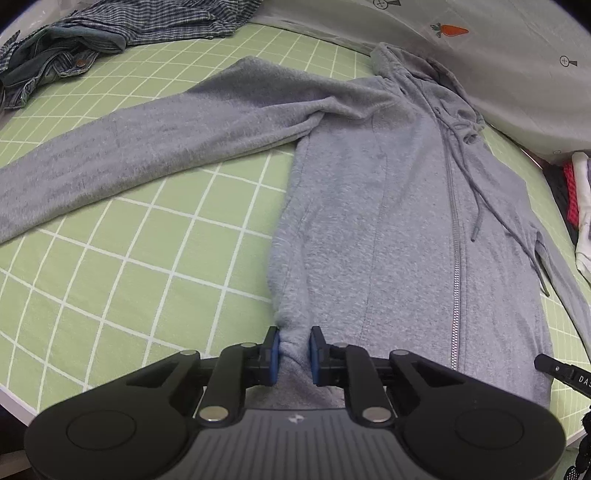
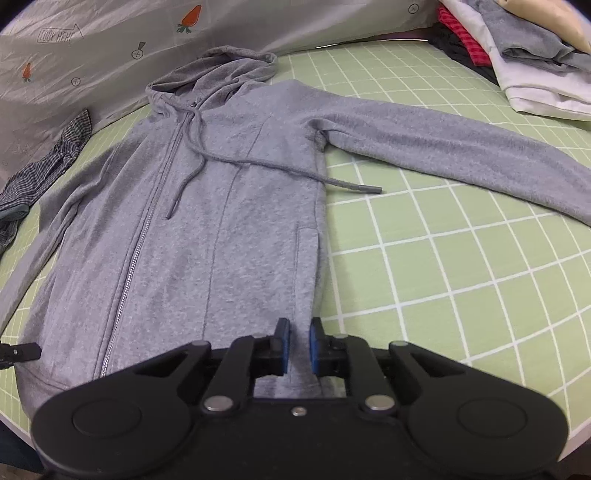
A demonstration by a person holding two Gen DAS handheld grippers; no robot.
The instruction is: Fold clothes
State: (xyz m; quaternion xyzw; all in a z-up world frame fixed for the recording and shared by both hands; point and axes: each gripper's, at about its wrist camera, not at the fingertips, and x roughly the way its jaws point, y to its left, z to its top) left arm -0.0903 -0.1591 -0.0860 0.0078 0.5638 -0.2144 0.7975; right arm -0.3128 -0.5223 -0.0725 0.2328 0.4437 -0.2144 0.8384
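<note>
A grey zip hoodie (image 1: pixel 388 206) lies flat and face up on a bed covered by a green sheet (image 1: pixel 122 266) with a white grid. Its hem is nearest both claws and its hood (image 2: pixel 221 70) lies farthest ahead, up against a pale cover (image 2: pixel 92 48) printed with carrots that rises along the far edge of the bed.

The left claw (image 1: pixel 294 349) is closed on the hoodie's left hem corner, the cloth bunched between its blue pads (image 1: pixel 274 350). Ahead and to its left one sleeve (image 1: pixel 147 147) stretches out across the sheet. Farther off on that side lies a heap of checked shirt (image 1: pixel 155 26) and denim (image 1: pixel 48 66). Far to its right, at the bed's edge, sits a bit of red and white cloth (image 1: pixel 576 192).

The right claw (image 2: pixel 297 341) grips the right hem corner, the fabric running between its pads (image 2: pixel 314 343). The other sleeve (image 2: pixel 461 147) reaches out ahead and to its right, and one drawcord (image 2: pixel 332 181) trails off the body onto the sheet. Beyond that sleeve, at far right, is a stack of folded clothes (image 2: pixel 528 66) in white, grey, red and tan. The zip (image 2: pixel 144 240) runs up the hoodie to this claw's left, and a checked shirt edge (image 2: pixel 48 162) lies far left by the cover
</note>
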